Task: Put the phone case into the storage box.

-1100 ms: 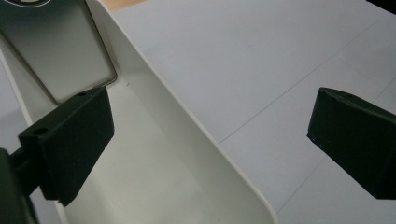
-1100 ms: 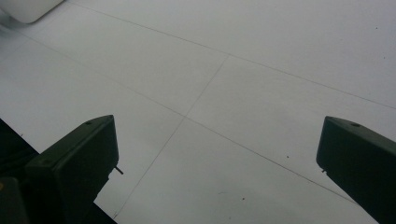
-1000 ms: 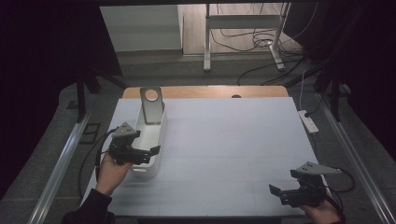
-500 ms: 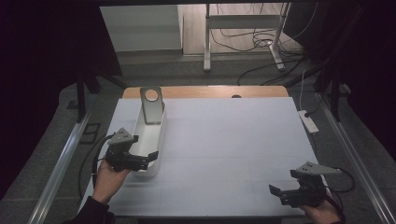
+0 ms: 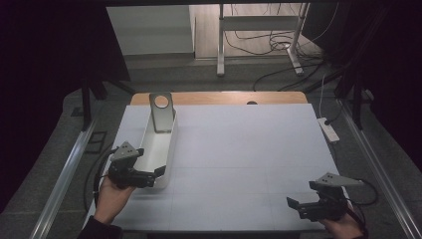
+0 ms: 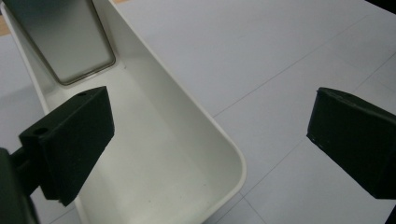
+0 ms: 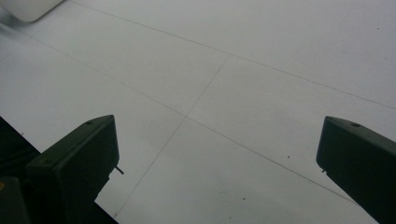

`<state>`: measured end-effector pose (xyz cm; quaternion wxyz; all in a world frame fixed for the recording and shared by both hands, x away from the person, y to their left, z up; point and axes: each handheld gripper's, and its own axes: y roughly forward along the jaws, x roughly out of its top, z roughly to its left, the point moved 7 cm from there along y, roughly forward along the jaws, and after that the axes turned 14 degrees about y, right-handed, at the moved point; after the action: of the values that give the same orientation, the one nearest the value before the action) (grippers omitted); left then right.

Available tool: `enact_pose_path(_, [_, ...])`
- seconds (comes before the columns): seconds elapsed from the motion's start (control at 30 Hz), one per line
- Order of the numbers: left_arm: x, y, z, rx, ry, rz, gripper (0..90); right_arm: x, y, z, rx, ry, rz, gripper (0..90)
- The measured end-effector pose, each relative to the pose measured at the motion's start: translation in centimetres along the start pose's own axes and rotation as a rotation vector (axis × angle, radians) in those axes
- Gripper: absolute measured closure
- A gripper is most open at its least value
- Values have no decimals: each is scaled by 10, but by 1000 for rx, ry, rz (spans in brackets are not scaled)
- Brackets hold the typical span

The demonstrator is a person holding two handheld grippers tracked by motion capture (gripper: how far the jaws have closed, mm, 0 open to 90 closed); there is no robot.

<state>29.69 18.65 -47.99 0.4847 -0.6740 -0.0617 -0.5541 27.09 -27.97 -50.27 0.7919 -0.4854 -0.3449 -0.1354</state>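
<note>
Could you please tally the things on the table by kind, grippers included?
White trough-shaped bin: 1
Grey metal plate with a round hole, leaning in the bin: 1
Grippers: 2, left gripper and right gripper
Total: 4

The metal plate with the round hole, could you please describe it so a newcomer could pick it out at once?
Start from the pale grey table top, then find the long white tray on its left side, by the left gripper. The metal plate leans in the tray's far end. It is the scene's sole shiny grey piece, with a round hole near its top.
</note>
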Motion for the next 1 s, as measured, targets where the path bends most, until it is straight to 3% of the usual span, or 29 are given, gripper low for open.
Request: enact_pose_path(1.0, [-26, -30, -7, 54, -28, -14, 14, 0, 0, 0, 2, 0, 4, 0])
